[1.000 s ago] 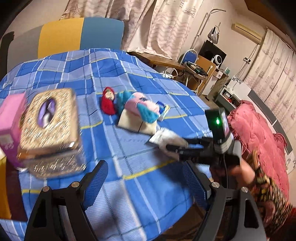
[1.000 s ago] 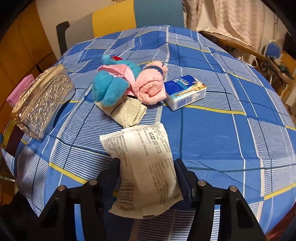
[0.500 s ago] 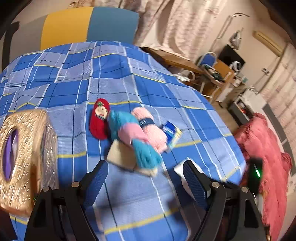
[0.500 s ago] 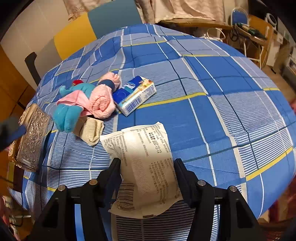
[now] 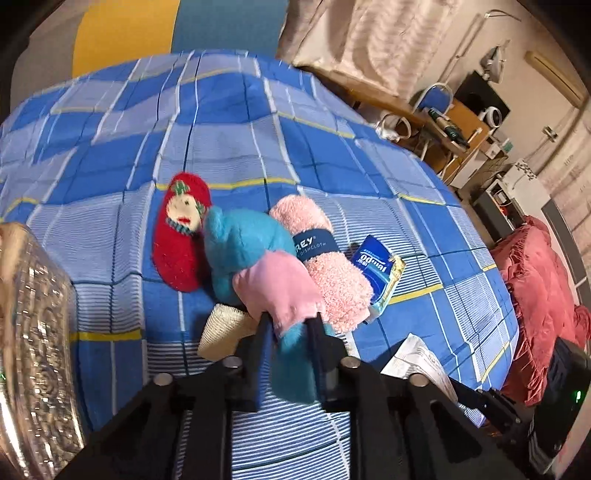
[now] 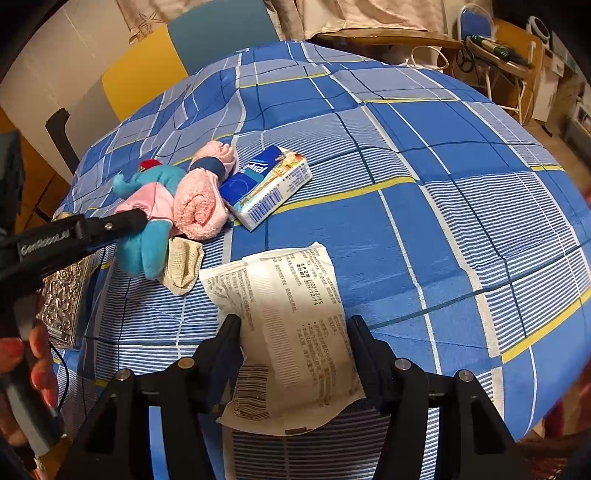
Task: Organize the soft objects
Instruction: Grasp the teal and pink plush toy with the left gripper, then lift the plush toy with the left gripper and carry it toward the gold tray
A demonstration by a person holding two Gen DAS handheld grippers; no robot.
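Note:
My left gripper (image 5: 290,321) is shut on a blue and pink plush toy (image 5: 251,254), which also shows in the right wrist view (image 6: 147,221). A red doll-face soft toy (image 5: 181,229) lies left of it. A rolled pink towel (image 5: 325,266) with a dark band lies right of it. A beige cloth (image 5: 225,328) sits under the plush. My right gripper (image 6: 293,325) holds a white printed soft pack (image 6: 291,325) between its fingers, resting on the blue checked cloth (image 6: 424,221).
A blue tissue pack (image 6: 269,184) lies beside the towel. An ornate silver tissue box (image 5: 33,350) stands at the left edge. A yellow and blue chair back (image 5: 166,33) is behind the table. A red cushion (image 5: 539,295) and furniture are to the right.
My left gripper has moved forward to the plush toy and closed on it. My right gripper has stayed on the white pack.

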